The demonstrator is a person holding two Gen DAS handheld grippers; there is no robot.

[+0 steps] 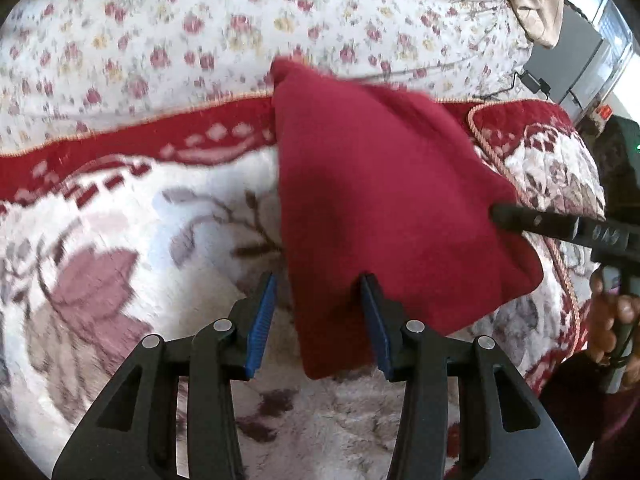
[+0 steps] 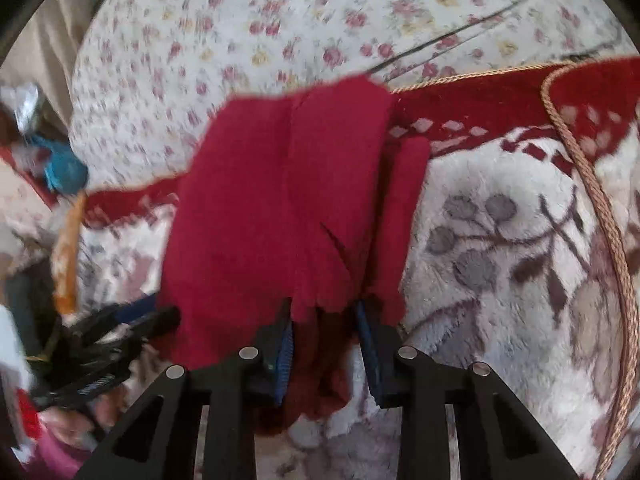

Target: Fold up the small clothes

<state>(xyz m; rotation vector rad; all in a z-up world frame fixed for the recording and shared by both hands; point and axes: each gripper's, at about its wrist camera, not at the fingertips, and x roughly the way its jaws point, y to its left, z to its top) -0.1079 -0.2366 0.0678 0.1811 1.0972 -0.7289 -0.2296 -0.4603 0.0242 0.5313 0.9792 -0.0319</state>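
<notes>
Left gripper (image 1: 318, 326) jaws apart, red garment (image 1: 384, 200) edge loose between them, pads not pressing. Right gripper (image 2: 326, 354) narrow, cloth bunched between its pads; only the right wrist view shows this. One garment, draped over the floral blanket (image 1: 120, 240); two grippers.

The small garment (image 1: 392, 200) is plain deep red. The blanket (image 1: 120, 280) under it is fluffy white with mauve and grey leaves and a red border trimmed in gold cord. The far quilt (image 1: 200, 20) is white with small pink and yellow flowers.
</notes>
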